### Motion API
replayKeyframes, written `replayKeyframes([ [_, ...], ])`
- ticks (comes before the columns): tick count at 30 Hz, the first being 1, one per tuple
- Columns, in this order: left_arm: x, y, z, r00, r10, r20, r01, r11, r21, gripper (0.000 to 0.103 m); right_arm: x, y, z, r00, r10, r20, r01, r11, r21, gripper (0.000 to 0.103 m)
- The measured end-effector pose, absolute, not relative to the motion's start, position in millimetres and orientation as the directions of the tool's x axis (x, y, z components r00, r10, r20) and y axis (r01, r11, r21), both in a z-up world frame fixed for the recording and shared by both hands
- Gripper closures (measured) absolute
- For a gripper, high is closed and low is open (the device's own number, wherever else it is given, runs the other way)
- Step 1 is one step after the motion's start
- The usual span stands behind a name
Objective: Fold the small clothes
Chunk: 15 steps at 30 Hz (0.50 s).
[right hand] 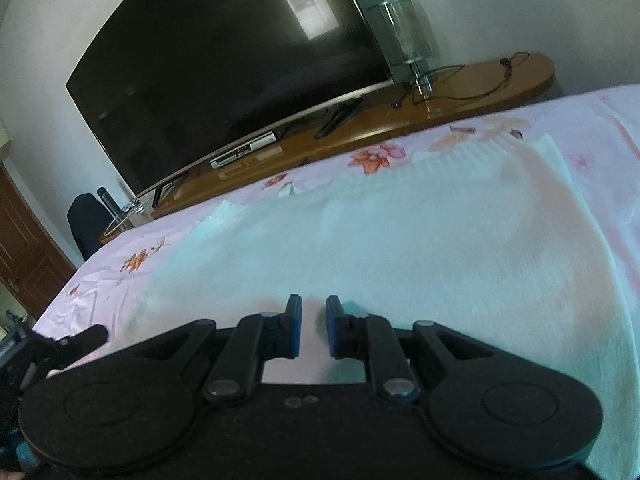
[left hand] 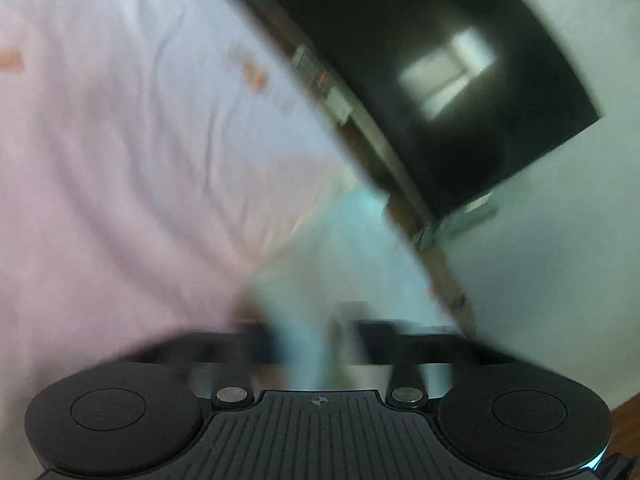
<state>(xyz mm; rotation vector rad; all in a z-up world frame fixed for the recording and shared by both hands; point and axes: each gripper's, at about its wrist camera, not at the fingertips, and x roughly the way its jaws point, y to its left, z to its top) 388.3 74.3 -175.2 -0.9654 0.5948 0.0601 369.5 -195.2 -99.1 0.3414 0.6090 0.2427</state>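
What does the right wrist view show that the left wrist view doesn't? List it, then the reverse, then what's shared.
Only the right wrist view: the right gripper with a gap between its blue fingers, above the pale knit garment, plus the wooden TV bench with a glass lamp and a set-top box.

Only the left wrist view: the left gripper, heavily blurred, with light blue cloth at its fingers.

Both: the black TV and the pink floral bedsheet.

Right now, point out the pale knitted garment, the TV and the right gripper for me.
Pale knitted garment (right hand: 420, 240), right wrist view, middle of its ribbed top surface.
TV (right hand: 224, 72), right wrist view, centre of the dark screen.
Right gripper (right hand: 314, 320), right wrist view, the gap midway between its blue-padded fingertips.
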Motion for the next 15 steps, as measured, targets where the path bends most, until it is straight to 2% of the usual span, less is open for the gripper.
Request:
replayKeyframes([
  [2, 388, 79, -179, 0.852, -0.210, -0.479, -0.290, 0.572, -0.767, 0.096, 374, -191, -100, 0.794, 0.316, -0.520, -0.124, 0.921, 0.369, 0.095],
  [3, 390, 77, -175, 0.851, -0.206, -0.483, -0.276, 0.608, -0.744, 0.096, 378, -190, -104, 0.781, 0.309, -0.543, -0.115, 0.925, 0.362, 0.095],
  [4, 389, 74, -168, 0.856, -0.204, -0.476, -0.253, 0.638, -0.728, 0.097, 384, -187, -110, 0.758, 0.284, -0.587, -0.092, 0.938, 0.334, 0.101],
  [7, 387, 51, -123, 0.892, -0.240, -0.382, -0.064, 0.771, -0.634, 0.097, 385, -193, -116, 0.760, 0.295, -0.579, -0.090, 0.930, 0.356, 0.103],
  [11, 395, -7, -64, 0.865, -0.391, -0.315, 0.212, 0.853, -0.476, 0.097, 383, -208, -117, 0.762, 0.321, -0.562, -0.051, 0.895, 0.443, 0.103],
  [13, 398, -40, -47, 0.821, -0.479, -0.312, 0.335, 0.845, -0.416, 0.097, 371, -223, -111, 0.793, 0.299, -0.532, -0.005, 0.875, 0.485, 0.102],
  [15, 400, -74, -43, 0.755, -0.555, -0.349, 0.433, 0.822, -0.370, 0.097, 351, -250, -104, 0.832, 0.263, -0.488, 0.048, 0.843, 0.537, 0.099],
])
